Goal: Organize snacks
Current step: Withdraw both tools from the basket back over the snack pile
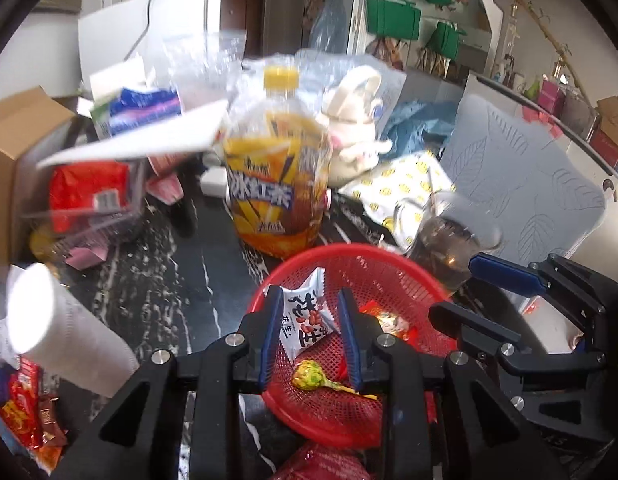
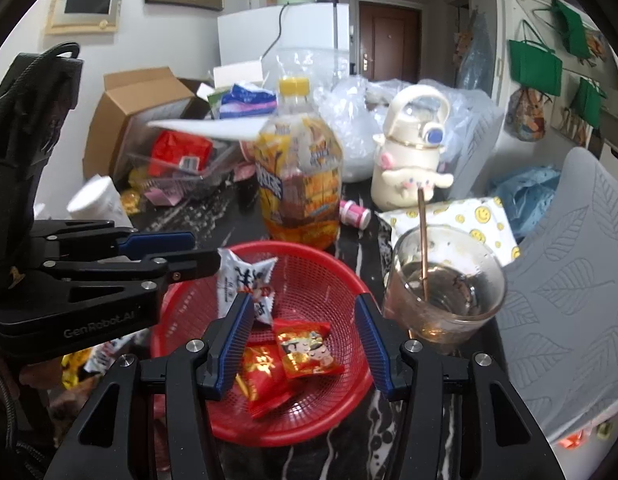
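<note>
A: So why's everything piling into the red basket [image 2: 351, 280]?
B: It's the collecting spot, I'd say. Snacks go in loose: a white peanut packet [image 1: 309, 320] against the back wall, two red candy packets [image 2: 305, 350] in the middle, a green lollipop [image 1: 307, 376] near the front rim. Basket sits on the dark marble bench [image 1: 181, 280], right in front of both tongs.
A: Tongs holding anything?
B: No. Left tongs [image 1: 311, 338] are pinched as narrow as they go, w/ nothing clamped; the peanut packet just shows thru the gap, lying below. Right tongs [image 2: 305, 344] stand partly open over the basket, empty too, the candy packets lying under them.
A: More snacks left?
B: Prob yes. Red wrappers [image 1: 25, 412] lie at the bench's left edge, beside a white paper roll [image 1: 61, 328].
A: What's in the way?
B: Plenty. An iced tea bottle [image 2: 301, 184] stands just behind the basket. A glass w/ a stick in it [image 2: 445, 284] sits touching or nearly touching the basket's right rim, easy to knock. Further back: a clear tray w/ a red bag [image 2: 181, 156], a cardboard box [image 2: 137, 116], a cream cartoon flask [image 2: 413, 156].
</note>
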Demonstrator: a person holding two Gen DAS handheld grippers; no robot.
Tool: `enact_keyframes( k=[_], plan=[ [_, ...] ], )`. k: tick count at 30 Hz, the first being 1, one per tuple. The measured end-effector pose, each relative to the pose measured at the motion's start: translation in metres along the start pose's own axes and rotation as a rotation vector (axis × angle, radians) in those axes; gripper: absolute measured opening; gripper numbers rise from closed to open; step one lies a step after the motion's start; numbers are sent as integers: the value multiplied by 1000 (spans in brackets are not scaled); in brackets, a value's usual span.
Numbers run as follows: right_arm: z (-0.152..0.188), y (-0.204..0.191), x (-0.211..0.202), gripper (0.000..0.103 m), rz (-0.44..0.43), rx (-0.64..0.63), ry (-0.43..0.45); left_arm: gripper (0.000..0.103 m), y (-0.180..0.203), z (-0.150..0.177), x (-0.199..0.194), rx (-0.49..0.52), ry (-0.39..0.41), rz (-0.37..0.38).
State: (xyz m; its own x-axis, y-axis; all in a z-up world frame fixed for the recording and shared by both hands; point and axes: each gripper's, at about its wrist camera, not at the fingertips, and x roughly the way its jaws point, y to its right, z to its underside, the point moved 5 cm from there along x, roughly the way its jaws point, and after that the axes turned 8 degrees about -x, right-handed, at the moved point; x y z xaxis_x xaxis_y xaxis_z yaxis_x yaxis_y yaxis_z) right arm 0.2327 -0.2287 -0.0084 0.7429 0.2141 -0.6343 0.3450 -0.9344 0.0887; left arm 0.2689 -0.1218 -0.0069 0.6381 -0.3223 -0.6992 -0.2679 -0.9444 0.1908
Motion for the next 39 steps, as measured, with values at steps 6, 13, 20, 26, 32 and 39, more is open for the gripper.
enact_keyframes(
  k=[6, 13, 20, 26, 32, 39],
  plan=[
    [-12, -11, -41, 52, 20, -25, 61, 27, 9, -3, -49, 26, 80, 4],
    [-19, -34, -84, 52, 25, -44, 120, 27, 13, 3, -104, 45, 160, 4],
    [-22, -62, -122, 53, 26, -71, 169, 27, 12, 16, -150, 39, 222, 5],
    [-17, -87, -149, 55, 22, -97, 200, 27, 9, 33, -180, 36, 256, -2],
    [-4, -108, -166, 55, 2, -100, 210, 27, 6, 56, -207, 45, 272, -39],
    [19, -129, -179, 56, -32, -86, 206, 59, 1, 85, -224, 35, 283, -25]
  ],
)
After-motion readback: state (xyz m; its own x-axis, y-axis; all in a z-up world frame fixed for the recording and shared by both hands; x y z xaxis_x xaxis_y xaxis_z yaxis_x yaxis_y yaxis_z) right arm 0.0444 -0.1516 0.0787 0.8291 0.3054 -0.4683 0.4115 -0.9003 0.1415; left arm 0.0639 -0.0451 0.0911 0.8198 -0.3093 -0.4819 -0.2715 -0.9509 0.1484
